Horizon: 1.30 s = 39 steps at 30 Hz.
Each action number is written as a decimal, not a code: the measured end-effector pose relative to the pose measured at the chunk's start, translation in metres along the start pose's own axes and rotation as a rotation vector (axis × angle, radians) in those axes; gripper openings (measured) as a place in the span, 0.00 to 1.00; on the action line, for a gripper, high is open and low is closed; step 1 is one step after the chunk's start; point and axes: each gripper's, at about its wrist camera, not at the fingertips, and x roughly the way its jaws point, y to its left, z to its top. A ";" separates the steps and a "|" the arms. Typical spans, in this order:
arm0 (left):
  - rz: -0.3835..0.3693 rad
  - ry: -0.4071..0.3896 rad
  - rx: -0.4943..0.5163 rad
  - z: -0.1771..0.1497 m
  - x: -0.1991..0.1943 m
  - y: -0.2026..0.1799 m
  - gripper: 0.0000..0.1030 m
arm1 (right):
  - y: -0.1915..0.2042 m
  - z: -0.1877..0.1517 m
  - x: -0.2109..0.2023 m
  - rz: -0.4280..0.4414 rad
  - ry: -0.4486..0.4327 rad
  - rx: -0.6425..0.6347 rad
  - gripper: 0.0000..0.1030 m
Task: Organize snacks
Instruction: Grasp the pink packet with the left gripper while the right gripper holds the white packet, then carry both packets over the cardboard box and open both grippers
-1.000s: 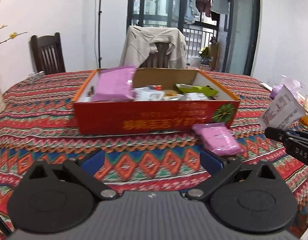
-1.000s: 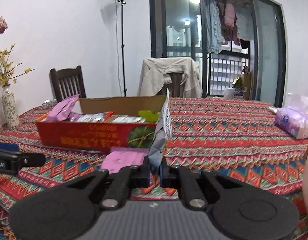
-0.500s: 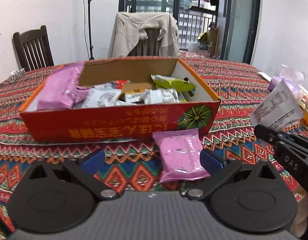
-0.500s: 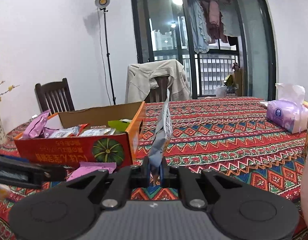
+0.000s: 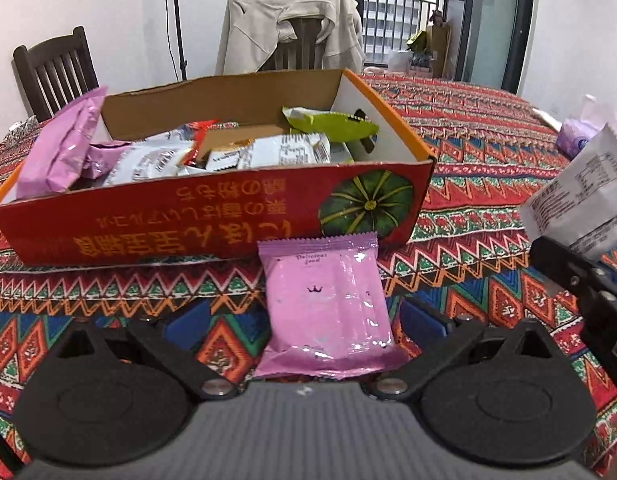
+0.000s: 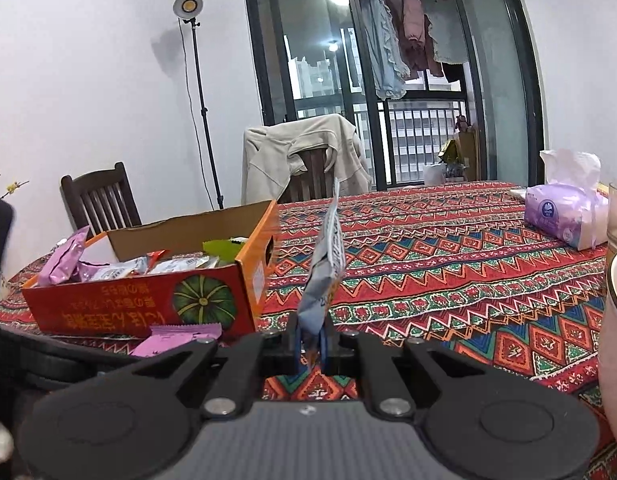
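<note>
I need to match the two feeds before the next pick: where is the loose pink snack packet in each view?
Left wrist view: the pink snack packet lies flat at centre, between the open jaws, in front of the red box.
Right wrist view: only a corner of it shows at lower left, below the box.
Shared landmark: the green pumpkin printed on the box.

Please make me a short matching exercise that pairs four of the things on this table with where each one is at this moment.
Things:
1. pink snack packet
2. white snack packet
3. green snack packet
4. tissue pack

Places:
A. inside the red box, at its right end
B. clamped upright in the right gripper
C. flat on the tablecloth before the box, between the open fingers of the left gripper
D. far right of the table, away from the box

Pairs: 1-C, 2-B, 3-A, 4-D
</note>
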 end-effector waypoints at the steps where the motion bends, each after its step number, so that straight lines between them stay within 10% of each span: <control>1: 0.003 0.007 -0.001 0.000 0.003 -0.002 1.00 | 0.000 0.000 0.000 0.000 -0.001 0.000 0.08; 7: 0.005 -0.005 0.007 -0.003 0.006 -0.013 0.92 | 0.000 0.000 0.000 0.006 -0.001 -0.001 0.08; 12: 0.003 -0.040 0.013 -0.004 0.000 -0.014 0.61 | 0.001 0.000 -0.001 0.011 -0.004 -0.006 0.08; 39: -0.066 -0.235 -0.050 -0.001 -0.079 0.042 0.61 | 0.031 0.012 -0.021 0.055 -0.076 -0.121 0.08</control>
